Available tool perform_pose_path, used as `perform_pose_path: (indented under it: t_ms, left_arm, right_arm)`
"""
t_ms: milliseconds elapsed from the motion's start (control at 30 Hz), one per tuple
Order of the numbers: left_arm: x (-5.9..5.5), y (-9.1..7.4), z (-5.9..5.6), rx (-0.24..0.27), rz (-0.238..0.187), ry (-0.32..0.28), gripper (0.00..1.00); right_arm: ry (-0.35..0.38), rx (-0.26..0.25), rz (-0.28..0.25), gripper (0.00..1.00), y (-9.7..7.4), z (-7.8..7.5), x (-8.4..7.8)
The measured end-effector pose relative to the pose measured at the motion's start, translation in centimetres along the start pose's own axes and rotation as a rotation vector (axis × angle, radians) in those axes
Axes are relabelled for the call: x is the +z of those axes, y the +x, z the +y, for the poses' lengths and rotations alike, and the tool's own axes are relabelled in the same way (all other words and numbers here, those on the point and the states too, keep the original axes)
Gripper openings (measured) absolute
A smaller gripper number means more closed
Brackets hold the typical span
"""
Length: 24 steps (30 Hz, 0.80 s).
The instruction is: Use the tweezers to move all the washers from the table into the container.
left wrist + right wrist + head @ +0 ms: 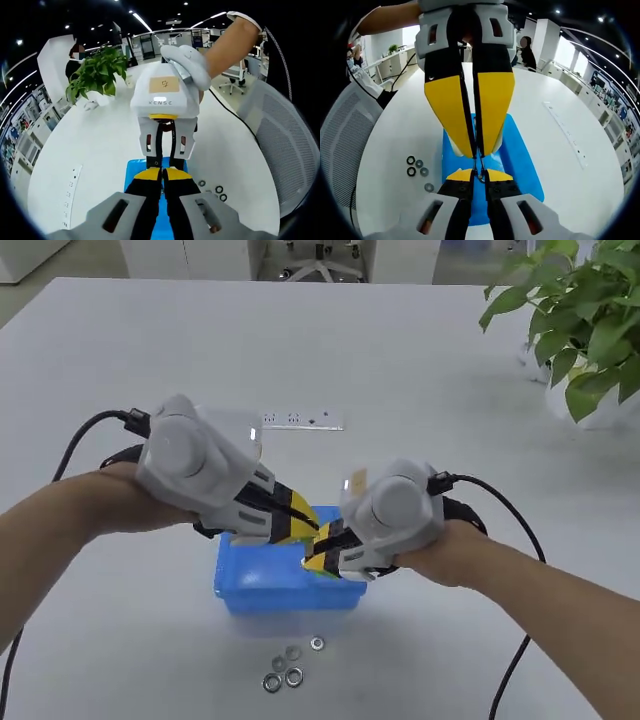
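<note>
Over the blue container [250,592] my two grippers meet tip to tip. The left gripper [298,520] comes in from the left, the right gripper [320,555] from the right. In the right gripper view, thin metal tweezers [480,165] run down the slit between the left gripper's [477,152] shut yellow jaws. Their lower end sits between my right gripper's [479,176] own tips, which are closed on it. Several steel washers [288,672] lie loose on the white table just in front of the container; they also show as washers [417,167] beside the blue container [520,165].
A white power strip [300,422] lies flat beyond the container. A potted plant [585,315] stands at the table's far right. Cables trail from both grippers. The white table [150,360] stretches wide around the work.
</note>
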<state>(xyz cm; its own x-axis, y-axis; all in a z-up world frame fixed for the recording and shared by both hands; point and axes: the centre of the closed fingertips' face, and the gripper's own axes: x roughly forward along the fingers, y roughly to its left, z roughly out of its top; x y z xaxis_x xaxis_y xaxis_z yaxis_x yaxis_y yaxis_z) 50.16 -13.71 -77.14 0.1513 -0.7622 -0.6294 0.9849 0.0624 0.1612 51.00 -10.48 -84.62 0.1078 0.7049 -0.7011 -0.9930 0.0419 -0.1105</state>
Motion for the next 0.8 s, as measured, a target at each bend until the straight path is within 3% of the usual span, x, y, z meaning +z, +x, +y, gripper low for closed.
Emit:
perform_pose_path:
  t_ms: [400, 800]
  left_arm:
    - [-1.02, 0.67, -0.16, -0.013, -0.004, -0.036, 0.05]
    - [-0.82, 0.58, -0.02, -0.006, -0.012, -0.045, 0.06]
  right_arm:
    - [0.011, 0.020, 0.021, 0.10, 0.82, 0.34, -0.96]
    - [0.025, 0.015, 0.017, 0.11, 0.71, 0.29, -0.84]
